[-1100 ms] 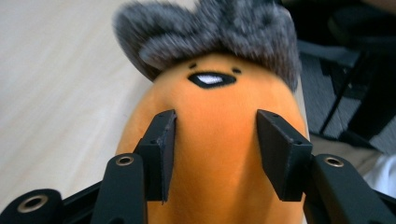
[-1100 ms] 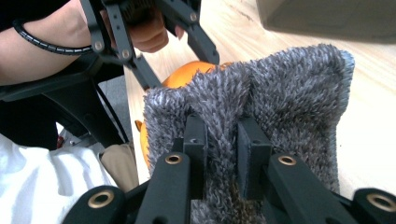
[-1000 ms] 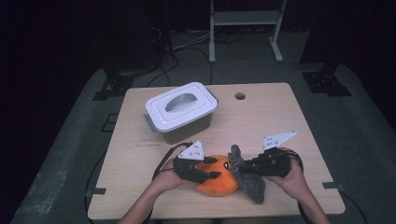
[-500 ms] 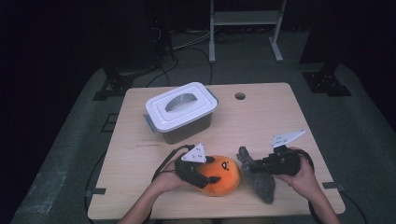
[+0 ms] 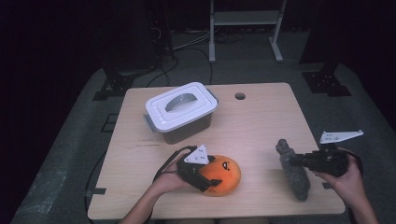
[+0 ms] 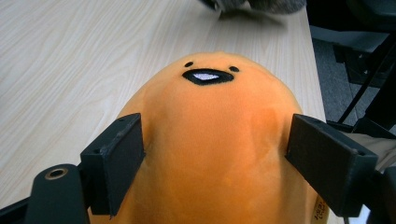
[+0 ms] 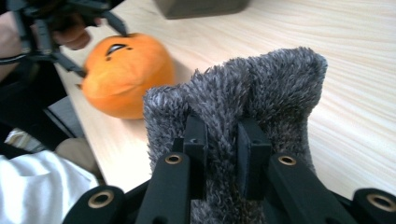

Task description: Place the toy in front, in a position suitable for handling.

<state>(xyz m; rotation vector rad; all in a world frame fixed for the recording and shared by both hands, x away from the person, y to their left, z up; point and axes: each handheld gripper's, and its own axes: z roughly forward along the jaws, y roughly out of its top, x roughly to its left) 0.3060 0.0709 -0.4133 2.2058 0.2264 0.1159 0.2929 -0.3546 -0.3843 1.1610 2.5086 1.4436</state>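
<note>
Jaws of the left tool (image 6: 212, 154) have just been opening around the orange plush (image 6: 210, 140); right tool (image 7: 223, 135) clamps the grey plush (image 7: 261, 84)

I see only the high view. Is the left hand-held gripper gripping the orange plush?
Observer: The left gripper view shows the left hand-held gripper open. Its jaws have just been opening and stand at the two sides of the orange plush without denting it.
Operator: Which way does the plush face?
Observer: Away from that gripper. Its black mouth has white inside.
Operator: And the right side?
Observer: In the right gripper view, the right hand-held gripper pinches a fold of the grey plush, jaws nearly together.
</note>
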